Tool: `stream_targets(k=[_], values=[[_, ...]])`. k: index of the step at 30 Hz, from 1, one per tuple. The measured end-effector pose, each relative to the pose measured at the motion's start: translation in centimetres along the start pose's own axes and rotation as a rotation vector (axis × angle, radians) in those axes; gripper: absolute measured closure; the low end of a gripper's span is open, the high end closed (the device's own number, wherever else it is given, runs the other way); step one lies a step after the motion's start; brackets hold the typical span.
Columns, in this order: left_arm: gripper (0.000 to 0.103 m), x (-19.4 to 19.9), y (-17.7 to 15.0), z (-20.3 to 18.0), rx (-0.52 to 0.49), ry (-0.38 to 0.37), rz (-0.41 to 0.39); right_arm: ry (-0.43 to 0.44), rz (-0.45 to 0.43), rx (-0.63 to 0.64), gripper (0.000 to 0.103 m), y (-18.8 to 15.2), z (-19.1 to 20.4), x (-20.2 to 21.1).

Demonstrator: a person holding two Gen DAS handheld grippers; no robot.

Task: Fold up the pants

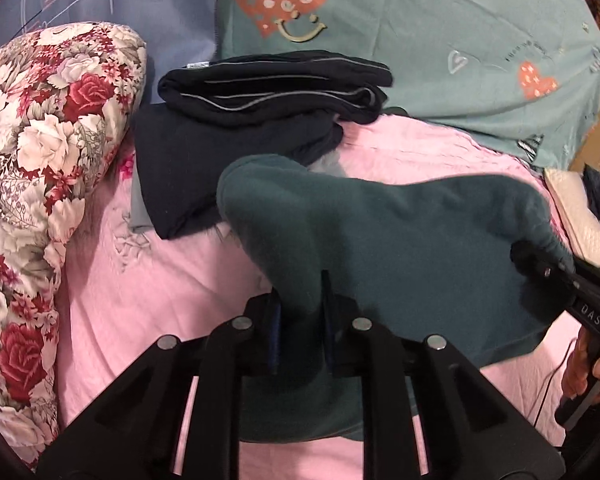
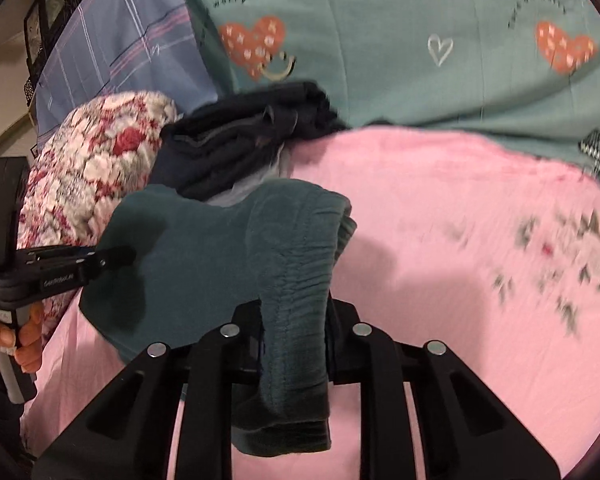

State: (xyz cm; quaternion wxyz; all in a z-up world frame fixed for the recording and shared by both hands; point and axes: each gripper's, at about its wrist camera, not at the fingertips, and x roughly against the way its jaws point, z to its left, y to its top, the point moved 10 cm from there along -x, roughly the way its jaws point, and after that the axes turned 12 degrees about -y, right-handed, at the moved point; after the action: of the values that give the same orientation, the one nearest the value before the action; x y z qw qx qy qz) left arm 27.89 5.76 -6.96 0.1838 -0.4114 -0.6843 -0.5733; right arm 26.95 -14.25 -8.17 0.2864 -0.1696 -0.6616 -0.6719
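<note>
Left claw clamped on one edge of the teal pants, right claw clamped on their bunched waistband, garment hanging between them above the pink bed sheet, just in front of the folded dark clothes stack.

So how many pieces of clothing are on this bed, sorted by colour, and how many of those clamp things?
Teal green pants, held up by both clamps: 1
Dark navy or black folded garments stacked behind them: at least 2; the stack hides any more
Clamps: 2, the left gripper and the right gripper
Total: at least 3 garments and 2 clamps
</note>
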Motion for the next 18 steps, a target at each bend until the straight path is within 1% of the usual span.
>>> stream_targets(k=[1,2,3,4,6,8,9,10,11,13,15,17,18], values=[[0.087,-0.4,-0.1,0.0,0.004,0.001,0.012,0.016,0.016,-0.008,0.082,0.4,0.0,-0.5],[0.087,-0.9,-0.5,0.3,0.010,-0.003,0.034,0.043,0.056,-0.026,0.082,0.3,0.0,-1.1],[0.087,-1.5,-1.0,0.7,0.014,-0.001,0.056,0.089,0.139,-0.061,0.082,-0.7,0.2,-2.1],[0.087,-2.1,-1.5,1.2,0.016,0.008,0.076,0.125,0.203,-0.095,0.082,-1.6,0.3,-2.7],[0.087,-3.0,-2.5,2.3,0.031,0.021,0.107,0.176,0.327,-0.153,0.082,-4.3,0.6,-3.7],[0.087,-3.5,-3.1,3.4,0.063,0.011,0.124,0.235,0.454,-0.220,0.079,-7.3,1.1,-4.6],[0.087,-3.6,-3.2,3.7,0.071,0.005,0.129,0.228,0.514,-0.232,0.077,-8.9,1.1,-5.2],[0.086,-3.7,-3.4,4.1,0.073,0.002,0.134,0.223,0.510,-0.223,0.075,-9.5,1.1,-5.3],[0.086,-3.8,-3.5,4.2,0.071,0.003,0.137,0.215,0.472,-0.188,0.074,-9.2,1.1,-5.1],[0.086,-3.8,-3.7,4.4,0.064,0.007,0.144,0.188,0.449,-0.148,0.069,-9.0,1.2,-4.7],[0.086,-3.7,-3.9,4.6,0.054,0.012,0.145,0.126,0.416,-0.109,0.068,-8.7,0.8,-4.3],[0.086,-3.9,-4.0,4.6,0.053,0.015,0.149,0.100,0.380,-0.083,0.066,-8.3,0.7,-3.9],[0.086,-4.0,-4.0,4.6,0.052,0.018,0.150,0.088,0.378,-0.082,0.065,-8.4,0.7,-4.1]])
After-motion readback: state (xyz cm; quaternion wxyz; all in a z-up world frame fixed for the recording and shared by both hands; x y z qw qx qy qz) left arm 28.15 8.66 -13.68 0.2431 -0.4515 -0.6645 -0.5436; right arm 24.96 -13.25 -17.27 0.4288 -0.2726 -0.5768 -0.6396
